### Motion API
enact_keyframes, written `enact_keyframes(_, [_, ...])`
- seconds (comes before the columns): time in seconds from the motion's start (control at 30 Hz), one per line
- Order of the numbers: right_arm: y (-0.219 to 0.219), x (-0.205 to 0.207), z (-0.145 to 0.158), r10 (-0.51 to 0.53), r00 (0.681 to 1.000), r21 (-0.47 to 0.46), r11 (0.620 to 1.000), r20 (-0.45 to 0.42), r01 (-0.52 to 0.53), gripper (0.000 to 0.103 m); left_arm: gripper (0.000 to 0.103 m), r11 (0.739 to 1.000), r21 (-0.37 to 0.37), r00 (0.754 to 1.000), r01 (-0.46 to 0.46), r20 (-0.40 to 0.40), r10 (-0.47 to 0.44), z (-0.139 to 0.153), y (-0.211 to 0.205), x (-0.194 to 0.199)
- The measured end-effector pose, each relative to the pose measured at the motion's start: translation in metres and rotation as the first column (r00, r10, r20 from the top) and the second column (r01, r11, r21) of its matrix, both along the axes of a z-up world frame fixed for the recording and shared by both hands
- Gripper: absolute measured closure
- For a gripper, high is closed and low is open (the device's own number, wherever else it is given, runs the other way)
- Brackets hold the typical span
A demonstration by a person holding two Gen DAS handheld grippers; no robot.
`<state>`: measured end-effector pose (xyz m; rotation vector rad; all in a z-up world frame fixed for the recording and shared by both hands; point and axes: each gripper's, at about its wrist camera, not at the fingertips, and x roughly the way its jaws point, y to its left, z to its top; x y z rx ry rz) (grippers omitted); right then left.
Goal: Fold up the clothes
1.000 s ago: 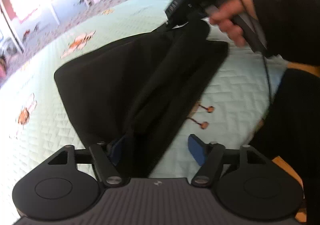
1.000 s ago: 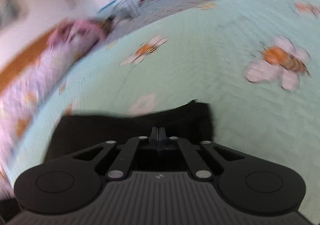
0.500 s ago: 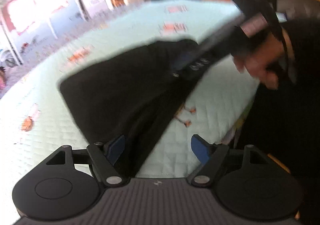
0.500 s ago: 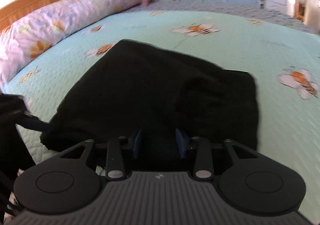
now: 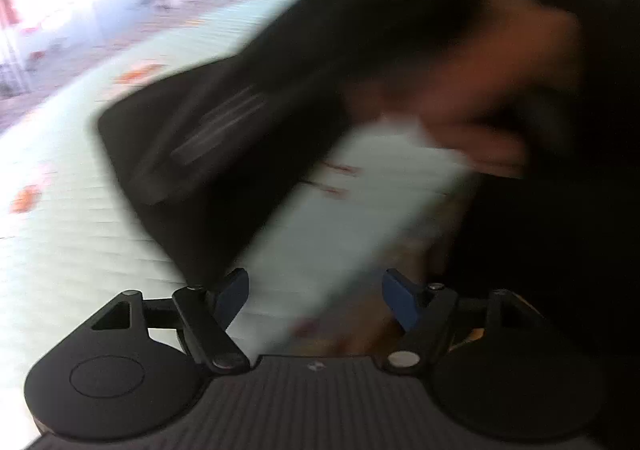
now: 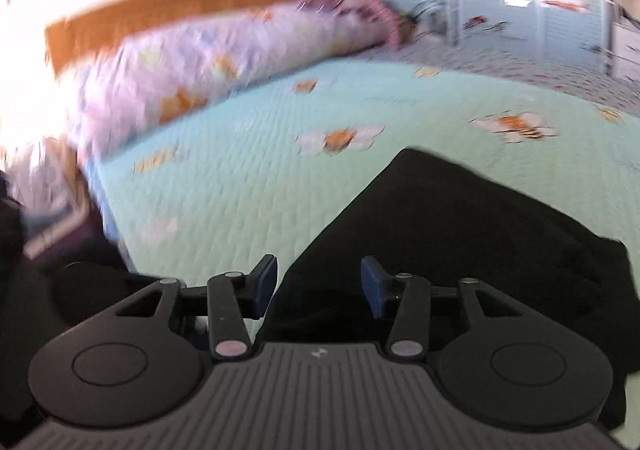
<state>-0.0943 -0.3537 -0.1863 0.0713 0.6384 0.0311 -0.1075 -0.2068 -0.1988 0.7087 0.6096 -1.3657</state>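
Garment [image 6: 460, 226], black, lies bunched on the quilted bedspread [image 6: 248, 186]. Right gripper [image 6: 318, 284] is spread and grasps nothing; cloth sits directly ahead between its pads, probably so an edge can be pinched. Left gripper [image 5: 314, 296] is likewise released, the cloth's near corner beside its left pad [image 5: 232, 292].

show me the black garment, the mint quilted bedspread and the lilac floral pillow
black garment [image 6: 460, 218]: right wrist view, middle of the cloth
mint quilted bedspread [image 6: 248, 170]: right wrist view, bare patch left of the garment
lilac floral pillow [image 6: 208, 50]: right wrist view, middle of its long side
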Motion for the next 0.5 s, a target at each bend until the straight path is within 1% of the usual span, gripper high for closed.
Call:
enact_keyframes(0.03, [0.0, 0.007, -0.006, -0.026, 0.999, -0.052, 0.998, -0.038, 0.023, 0.054, 0.027, 0.999, 0.012, 0.999, 0.046, 0.012, -0.046, -0.001, 0.0, -0.009])
enact_keyframes(0.07, [-0.001, 0.006, -0.005, -0.036, 0.999, -0.053, 0.998, -0.038, 0.034, 0.054, 0.027, 0.997, 0.011, 0.997, 0.075, 0.03, -0.076, 0.002, 0.003, -0.016])
enact_keyframes(0.13, [-0.006, -0.004, 0.001, -0.047, 0.999, -0.016, 0.999, -0.01, 0.046, 0.055, 0.027, 0.997, -0.025, 0.996, 0.071, 0.049, -0.07, 0.014, 0.01, -0.016])
enact_keyframes(0.2, [-0.011, -0.014, 0.007, -0.058, 0.998, 0.021, 0.998, 0.018, 0.057, 0.051, 0.028, 0.995, -0.101, 0.999, 0.012, 0.032, -0.009, 0.032, 0.02, -0.002])
enact_keyframes(0.27, [-0.015, -0.025, 0.013, -0.07, 0.997, 0.059, 0.996, 0.046, 0.067, 0.035, 0.027, 0.985, -0.165, 0.997, -0.055, 0.04, 0.062, 0.047, 0.024, 0.016])
enact_keyframes(0.3, [-0.018, -0.03, 0.016, -0.076, 0.995, 0.078, 0.994, 0.059, 0.072, 0.033, 0.027, 0.979, -0.185, 0.995, -0.08, 0.051, 0.091, 0.052, 0.023, 0.024])
enact_keyframes(0.33, [-0.021, -0.032, 0.009, -0.104, 0.994, 0.065, 0.993, 0.033, 0.102, 0.033, 0.027, 0.977, -0.192, 0.992, -0.098, 0.06, 0.111, 0.055, 0.019, 0.032])
enact_keyframes(0.37, [-0.029, -0.034, -0.002, -0.15, 0.989, 0.05, 0.987, -0.015, 0.151, 0.034, 0.027, 0.975, -0.194, 0.99, -0.11, 0.068, 0.125, 0.055, 0.013, 0.038])
enact_keyframes(0.43, [-0.048, -0.042, -0.019, -0.243, 0.966, 0.051, 0.967, -0.085, 0.248, 0.035, 0.027, 0.972, -0.197, 0.987, -0.127, 0.071, 0.143, 0.052, 0.001, 0.048])
enact_keyframes(0.47, [-0.056, -0.049, -0.024, -0.274, 0.957, 0.079, 0.956, -0.097, 0.282, 0.036, 0.027, 0.974, -0.18, 0.987, -0.135, 0.058, 0.147, 0.047, -0.005, 0.051])
enact_keyframes(0.5, [-0.062, -0.06, -0.022, -0.298, 0.951, 0.131, 0.943, -0.089, 0.307, 0.036, 0.027, 0.978, -0.157, 0.988, -0.139, 0.042, 0.147, 0.041, -0.009, 0.051])
